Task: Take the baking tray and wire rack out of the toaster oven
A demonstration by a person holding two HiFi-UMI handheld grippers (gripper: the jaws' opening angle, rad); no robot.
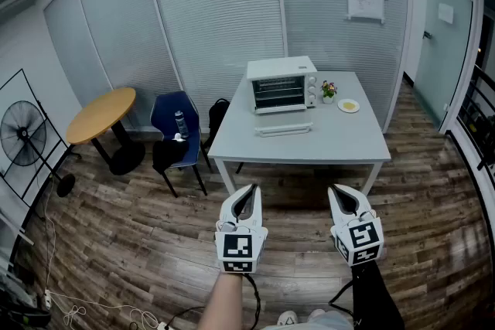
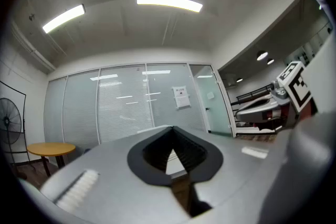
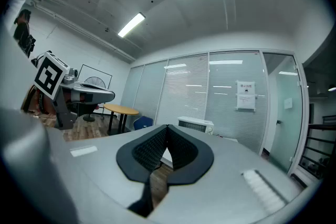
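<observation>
Two grippers held level over the wood-plank floor [image 1: 116,243], well short of the grey rectangular table [image 1: 309,144]. Left gripper [image 1: 249,189]: fingers shut tip to tip, nothing between them, same in the left gripper view [image 2: 172,128]. Right gripper [image 1: 340,191]: fingers also closed together, empty, confirmed in the right gripper view [image 3: 167,127]. White toaster oven [image 1: 282,84] sits at the far side of the table, glass door facing the person. Dark bars show behind the glass; baking tray and wire rack can't be told apart there. Pale flat item [image 1: 284,129] lies just in front of the oven. Small potted plant [image 1: 329,90] and yellow dish [image 1: 349,106] stand right of the oven. Blue chair [image 1: 176,127] stands left of the table.
</observation>
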